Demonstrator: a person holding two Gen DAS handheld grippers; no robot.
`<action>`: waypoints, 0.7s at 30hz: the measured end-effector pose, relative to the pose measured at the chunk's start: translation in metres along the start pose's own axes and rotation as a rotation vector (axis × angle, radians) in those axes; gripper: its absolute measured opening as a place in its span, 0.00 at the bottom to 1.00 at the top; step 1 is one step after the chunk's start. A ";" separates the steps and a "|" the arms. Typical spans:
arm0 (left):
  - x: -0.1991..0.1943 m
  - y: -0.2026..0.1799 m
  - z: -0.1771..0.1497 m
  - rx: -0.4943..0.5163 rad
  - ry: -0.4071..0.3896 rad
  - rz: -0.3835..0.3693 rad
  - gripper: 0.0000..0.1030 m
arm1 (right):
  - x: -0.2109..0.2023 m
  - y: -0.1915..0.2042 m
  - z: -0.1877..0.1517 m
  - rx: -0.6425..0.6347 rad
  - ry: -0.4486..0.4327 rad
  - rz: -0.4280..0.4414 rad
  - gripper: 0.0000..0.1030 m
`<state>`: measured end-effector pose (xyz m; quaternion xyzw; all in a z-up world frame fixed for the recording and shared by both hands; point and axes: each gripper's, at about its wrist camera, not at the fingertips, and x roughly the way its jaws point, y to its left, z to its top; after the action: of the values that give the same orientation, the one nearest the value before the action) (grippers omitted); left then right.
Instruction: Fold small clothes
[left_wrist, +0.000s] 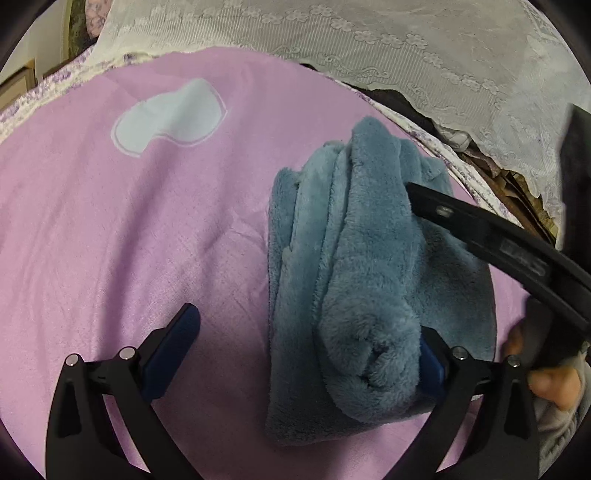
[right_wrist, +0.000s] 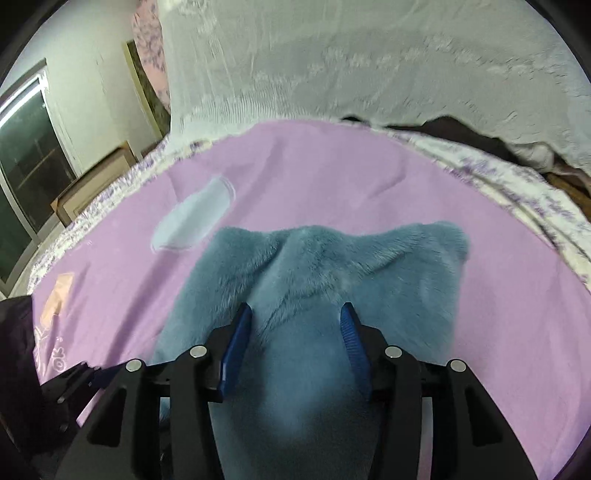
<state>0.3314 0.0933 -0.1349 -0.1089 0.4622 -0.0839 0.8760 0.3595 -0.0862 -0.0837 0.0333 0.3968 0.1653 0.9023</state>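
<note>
Teal fleece garment (left_wrist: 354, 280) lay bunched in long soft folds on a pink sheet (left_wrist: 129, 240) that covered a bed, toward the sheet's far right edge, where a strip of white bedding with purple flowers (right_wrist: 517, 177) showed beyond the pink. A pale blue patch with a white outline (left_wrist: 168, 118) was printed on the sheet nearer its far left part, well apart from the garment. Behind the bed hung a white lace cloth (left_wrist: 406, 55) with a flower pattern. Only the right wrist view took in the room: a pale wall, a dark window (right_wrist: 26, 158) at the left and a brownish box (right_wrist: 96, 184) beside the bed's left edge; it also showed an orange mark (right_wrist: 57, 295) on the sheet near its left edge. Only the left wrist view showed the garment's whole length, and a person's fingers (left_wrist: 550, 380) in a grey sleeve at the lower right. In that view the left gripper (left_wrist: 306, 354) stood wide, its right pad against the garment's near rolled end, its left pad over bare sheet. The right gripper (right_wrist: 295, 332) had a thick hump of fleece between its blue pads, the jaws about half apart; whether the pads pressed on it could not be told.
</note>
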 end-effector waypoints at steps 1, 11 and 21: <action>-0.001 -0.001 0.000 0.004 -0.006 0.003 0.96 | -0.012 -0.001 -0.005 0.003 -0.025 0.003 0.50; -0.024 -0.013 -0.007 0.058 -0.101 0.053 0.96 | -0.082 -0.022 -0.069 0.032 -0.190 -0.104 0.67; -0.024 -0.021 -0.008 0.095 -0.110 0.086 0.96 | -0.054 -0.044 -0.096 0.146 -0.112 -0.022 0.80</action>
<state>0.3106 0.0777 -0.1148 -0.0519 0.4131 -0.0618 0.9071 0.2676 -0.1523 -0.1200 0.1036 0.3570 0.1239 0.9201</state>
